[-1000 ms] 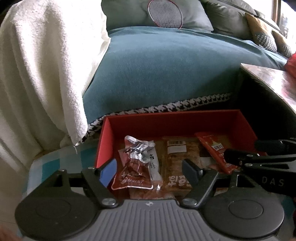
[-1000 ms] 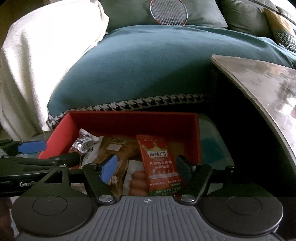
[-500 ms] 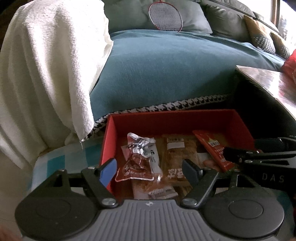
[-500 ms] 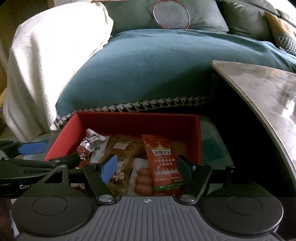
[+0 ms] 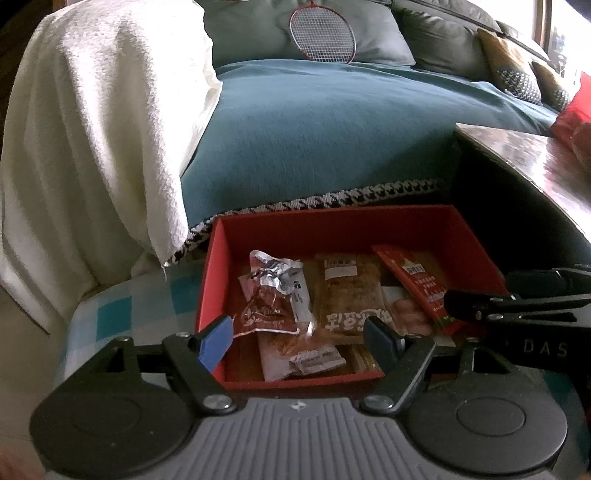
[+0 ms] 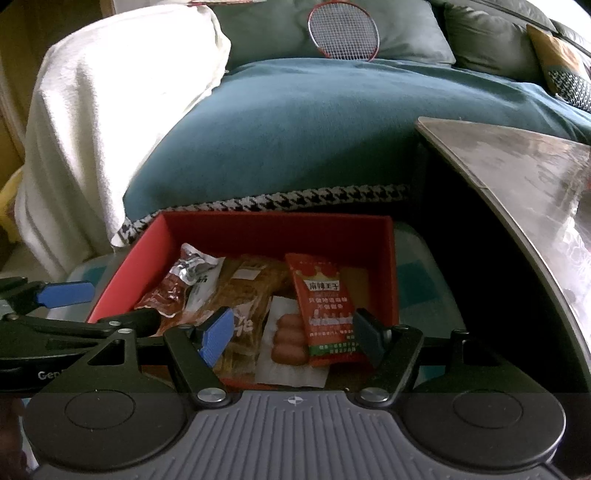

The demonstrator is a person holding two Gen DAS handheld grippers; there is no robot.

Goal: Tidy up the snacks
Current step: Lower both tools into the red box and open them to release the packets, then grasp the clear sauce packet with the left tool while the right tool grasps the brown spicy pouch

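Note:
A red box (image 5: 210,280) sits on a blue-checked surface and holds several snack packets. Among them are a crumpled silver-and-red packet (image 5: 271,295), a brown pastry packet (image 5: 351,295) and a red sachet (image 5: 417,284). The right wrist view shows the same red box (image 6: 391,277), the red sachet (image 6: 325,306) and a sausage pack (image 6: 290,341). My left gripper (image 5: 299,339) hangs open over the box's near wall with nothing between its fingers. My right gripper (image 6: 291,336) is open and holds nothing either. Each view shows the other gripper's fingers (image 5: 476,306) (image 6: 66,293) at its side.
Behind the box rises a sofa under a teal blanket (image 5: 332,140) with a houndstooth hem. A white towel (image 5: 103,129) drapes at the left. A badminton racket (image 5: 321,33) leans on a grey cushion. A glossy table edge (image 6: 517,184) overhangs at the right.
Both grippers have drawn back and slightly up from the box, so its near wall and more of the packets show. Their jaws kept the same width.

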